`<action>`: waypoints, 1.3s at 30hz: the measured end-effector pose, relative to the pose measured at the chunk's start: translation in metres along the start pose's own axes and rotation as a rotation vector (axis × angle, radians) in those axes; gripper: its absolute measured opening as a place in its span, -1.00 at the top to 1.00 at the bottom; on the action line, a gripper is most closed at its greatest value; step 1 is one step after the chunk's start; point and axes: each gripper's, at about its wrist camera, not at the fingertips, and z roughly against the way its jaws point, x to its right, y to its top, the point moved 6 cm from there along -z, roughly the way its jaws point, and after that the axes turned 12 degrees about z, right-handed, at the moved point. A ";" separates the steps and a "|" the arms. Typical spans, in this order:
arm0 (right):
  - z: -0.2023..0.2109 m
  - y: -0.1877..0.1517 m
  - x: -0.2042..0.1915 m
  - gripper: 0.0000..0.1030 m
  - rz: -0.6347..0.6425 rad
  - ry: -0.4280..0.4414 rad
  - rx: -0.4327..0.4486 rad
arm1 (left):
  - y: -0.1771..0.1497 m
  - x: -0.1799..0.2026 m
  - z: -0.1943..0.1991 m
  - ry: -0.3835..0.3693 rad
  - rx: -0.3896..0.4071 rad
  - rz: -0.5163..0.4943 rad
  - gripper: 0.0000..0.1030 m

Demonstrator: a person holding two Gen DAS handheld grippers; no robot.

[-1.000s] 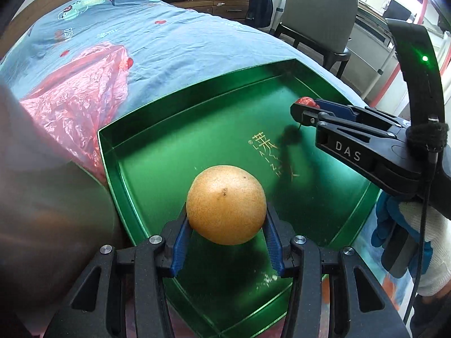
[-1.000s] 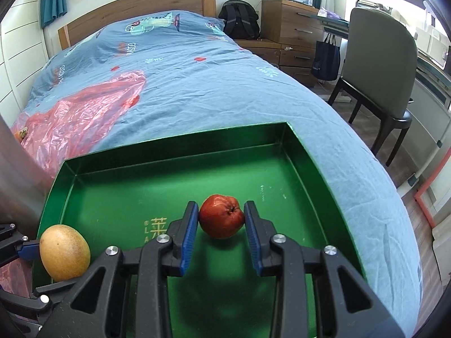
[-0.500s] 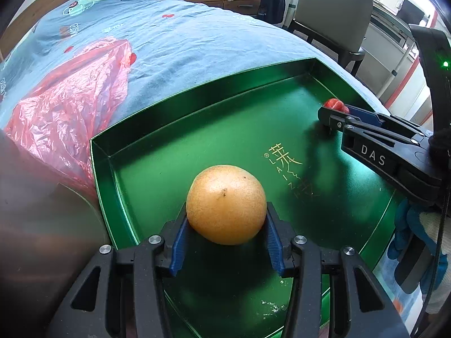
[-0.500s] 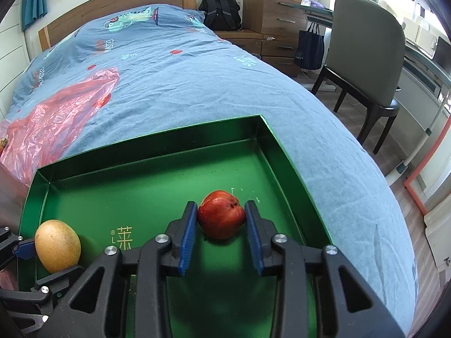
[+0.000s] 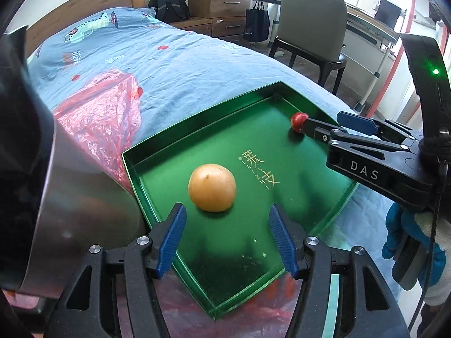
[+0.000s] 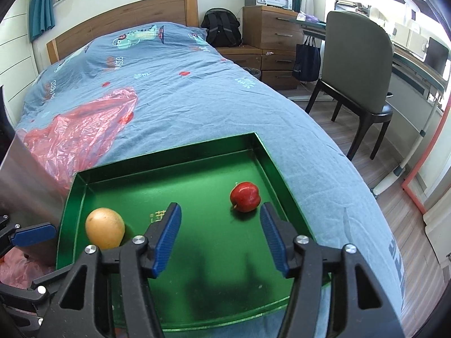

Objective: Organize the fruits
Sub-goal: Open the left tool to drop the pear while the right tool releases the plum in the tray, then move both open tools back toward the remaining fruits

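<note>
Resting on the green tray (image 5: 146,169), the pear (image 5: 212,187) sits near its left wall and the apple (image 6: 244,197) near its right wall, well apart. Your left gripper (image 5: 227,238) and right gripper (image 6: 220,235) have just been opening; both jaws now stand apart, holding nothing, each fruit just beyond the pads. Beside the tray on the bed (image 6: 174,90) lies a red bag (image 6: 81,129).

Bedroom: bed (image 6: 174,90), desk chair (image 6: 358,67)
</note>
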 end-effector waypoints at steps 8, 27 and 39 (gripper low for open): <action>0.068 -0.017 -0.039 -0.07 0.020 0.085 0.060 | -0.027 -0.015 0.074 -0.010 0.079 -0.010 -0.08; 0.169 -0.064 -0.180 -0.09 0.151 0.289 0.123 | -0.106 -0.154 0.211 0.245 0.293 0.146 -0.08; 0.184 -0.075 -0.260 -0.09 0.240 0.391 0.108 | -0.150 -0.245 0.257 0.331 0.329 0.297 -0.08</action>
